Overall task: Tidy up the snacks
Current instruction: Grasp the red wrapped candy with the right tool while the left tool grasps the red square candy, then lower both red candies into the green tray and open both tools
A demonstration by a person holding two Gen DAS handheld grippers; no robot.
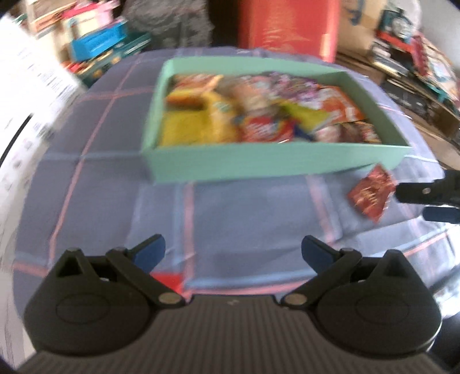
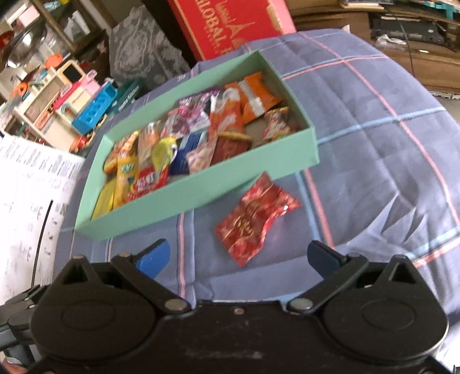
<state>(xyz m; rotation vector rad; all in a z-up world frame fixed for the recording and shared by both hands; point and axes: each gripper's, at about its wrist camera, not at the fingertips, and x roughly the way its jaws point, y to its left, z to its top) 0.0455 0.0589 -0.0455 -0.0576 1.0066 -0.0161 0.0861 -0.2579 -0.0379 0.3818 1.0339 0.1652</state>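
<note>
Left gripper (image 1: 233, 250): bottom of the left wrist view, jaws wide apart, nothing between them.
Right gripper (image 2: 235, 256): bottom of the right wrist view, jaws wide apart, empty; in the left view only its tips show, cut off at the right edge.
Red packet (image 2: 254, 220): one, lying on the cloth (image 2: 373, 143) just beyond the right gripper, near the corner of the box.
Green box (image 2: 184, 195): one, in the centre of both views, open.
Snacks (image 2: 184, 135): many packets inside the box, overlapping; count not possible, and the left view is blurred.
Background: red carton (image 2: 230, 26) and toys (image 2: 72, 95), partly cut off.
</note>
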